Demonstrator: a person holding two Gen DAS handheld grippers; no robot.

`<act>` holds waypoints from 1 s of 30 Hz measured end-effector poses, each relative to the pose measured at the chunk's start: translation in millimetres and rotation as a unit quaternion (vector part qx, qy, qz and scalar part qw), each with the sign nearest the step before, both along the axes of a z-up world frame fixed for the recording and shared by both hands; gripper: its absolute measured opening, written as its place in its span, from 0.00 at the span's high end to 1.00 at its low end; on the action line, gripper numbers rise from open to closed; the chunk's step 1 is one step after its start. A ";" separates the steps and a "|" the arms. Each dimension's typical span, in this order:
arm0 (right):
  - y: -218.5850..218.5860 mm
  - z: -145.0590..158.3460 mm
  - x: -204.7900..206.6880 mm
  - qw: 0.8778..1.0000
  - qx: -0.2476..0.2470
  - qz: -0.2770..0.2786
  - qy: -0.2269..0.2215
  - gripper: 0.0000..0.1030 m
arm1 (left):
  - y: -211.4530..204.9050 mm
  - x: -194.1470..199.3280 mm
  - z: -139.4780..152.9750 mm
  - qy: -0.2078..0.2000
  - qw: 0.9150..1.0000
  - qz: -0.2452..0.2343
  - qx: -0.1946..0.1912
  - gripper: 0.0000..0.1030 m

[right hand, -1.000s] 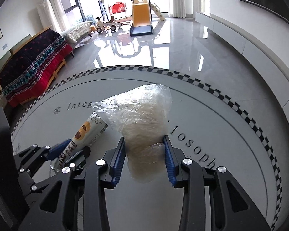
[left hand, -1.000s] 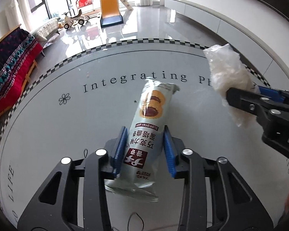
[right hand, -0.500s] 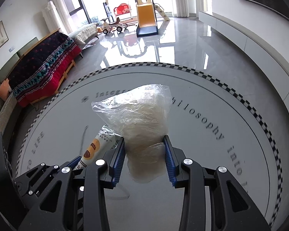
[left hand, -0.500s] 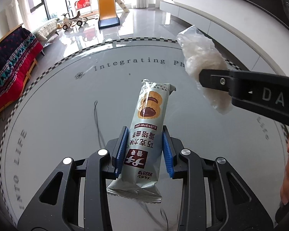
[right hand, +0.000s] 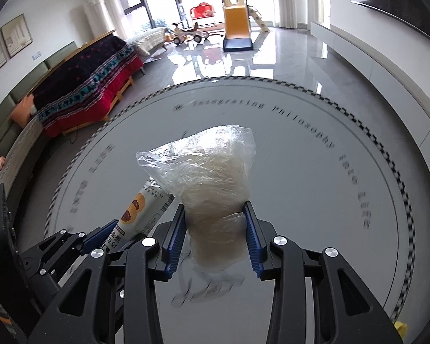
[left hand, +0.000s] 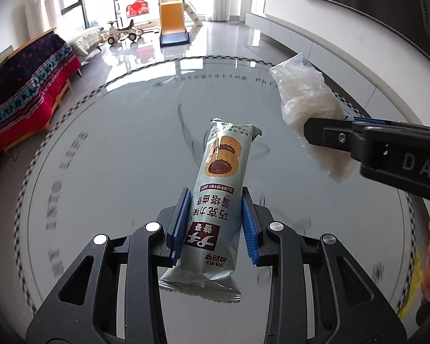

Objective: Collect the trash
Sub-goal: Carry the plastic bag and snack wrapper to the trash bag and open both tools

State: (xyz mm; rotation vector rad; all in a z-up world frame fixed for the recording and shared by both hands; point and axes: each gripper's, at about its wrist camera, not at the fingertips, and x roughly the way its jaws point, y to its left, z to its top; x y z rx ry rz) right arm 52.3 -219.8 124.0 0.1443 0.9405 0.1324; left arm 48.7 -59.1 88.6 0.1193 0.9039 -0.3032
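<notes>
red-blanketed sofa (left hand: 28,86) far left, off the table. left gripper (left hand: 216,223) clamped w/ both blue pads on a pale-blue cookie wrapper (left hand: 215,203), held up over the round glass table (left hand: 100,157), wrapper tip pointing fwd. to its right, right gripper (right hand: 215,238) closed on a crumpled clear plastic bag (right hand: 206,177), also above the tabletop, bag near the wrapper but apart. yellow slide (left hand: 173,25) at back.
</notes>
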 end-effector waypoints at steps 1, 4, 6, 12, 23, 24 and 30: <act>5.2 0.8 -9.5 1.000 0.000 0.005 0.001 0.61 | 3.7 -7.1 -0.6 0.001 1.000 0.003 0.000 0.67; 20.1 3.9 -34.2 1.000 -0.002 0.021 0.001 0.61 | 16.5 -31.9 -1.1 0.000 1.000 0.011 -0.005 0.67; 30.3 6.6 -51.5 0.999 0.000 0.033 -0.001 0.60 | 23.9 -49.3 -0.3 -0.004 1.000 0.016 -0.001 0.67; 60.3 9.6 -95.3 0.998 0.011 0.062 -0.005 0.60 | 51.0 -101.8 3.4 -0.015 0.999 0.036 -0.003 0.67; 155.1 -5.2 -172.5 0.986 0.033 0.165 -0.003 0.60 | 125.0 -193.3 -5.0 -0.026 0.995 0.096 -0.006 0.67; 165.5 -7.0 -178.3 0.984 0.034 0.175 -0.002 0.60 | 133.3 -200.9 -8.2 -0.025 0.994 0.104 -0.006 0.67; 237.7 -22.3 -210.5 0.968 0.017 0.248 0.011 0.60 | 191.7 -245.9 -28.4 -0.015 0.985 0.174 -0.013 0.67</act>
